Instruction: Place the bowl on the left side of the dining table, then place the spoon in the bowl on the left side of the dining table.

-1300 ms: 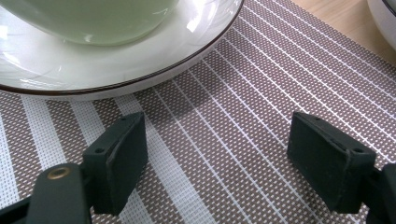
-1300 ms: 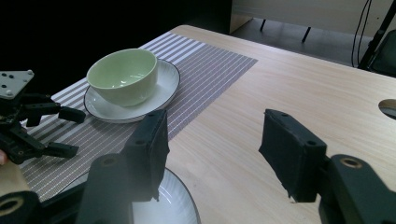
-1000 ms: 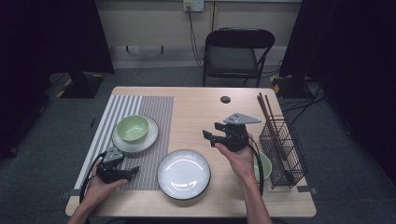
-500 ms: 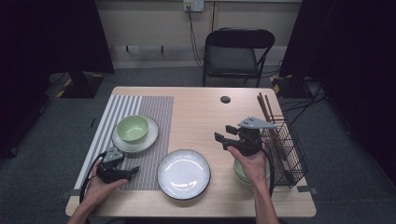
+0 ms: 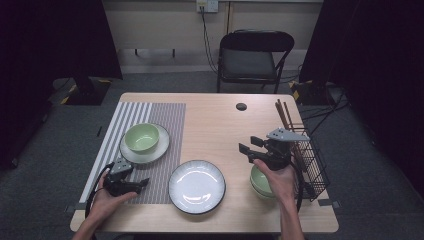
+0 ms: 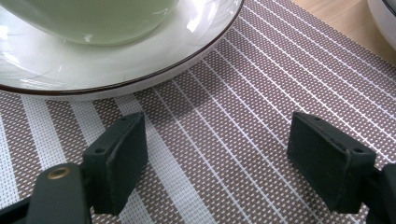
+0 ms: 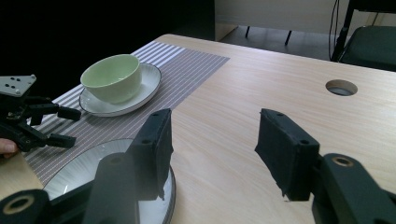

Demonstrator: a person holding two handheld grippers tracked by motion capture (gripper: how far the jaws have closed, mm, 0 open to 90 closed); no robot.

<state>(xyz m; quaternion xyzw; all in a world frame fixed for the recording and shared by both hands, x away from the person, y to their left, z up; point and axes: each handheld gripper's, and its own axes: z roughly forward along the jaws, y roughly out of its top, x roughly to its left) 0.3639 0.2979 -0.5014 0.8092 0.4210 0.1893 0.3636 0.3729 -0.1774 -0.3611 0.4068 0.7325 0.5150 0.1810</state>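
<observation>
My left gripper (image 5: 142,183) rests open on the striped placemat (image 5: 157,117) at the front left, its jaws empty. Just beyond it stands a green bowl (image 5: 142,137) on a small white plate (image 5: 159,149). The left gripper view has the gripper (image 6: 219,158) wide apart over the mat, short of that plate (image 6: 140,70) and bowl (image 6: 93,18). My right gripper (image 5: 248,145) hangs open and empty above the table at the right, its hand over stacked green bowls (image 5: 261,184). A large white plate (image 5: 196,186) lies at the front centre. The right gripper (image 7: 215,149) faces the bowl (image 7: 112,77) and the left gripper (image 7: 69,127).
A black wire rack (image 5: 311,162) holding chopsticks (image 5: 284,116) stands at the table's right edge, close behind my right hand. A round hole (image 5: 241,106) sits in the tabletop at the back. A folding chair (image 5: 250,55) stands beyond the table. The large plate's rim (image 7: 170,186) lies under the right jaws.
My right gripper has moved right, from the middle of the table to beside the wire rack, over the stacked green bowls. The left gripper has stayed put.
</observation>
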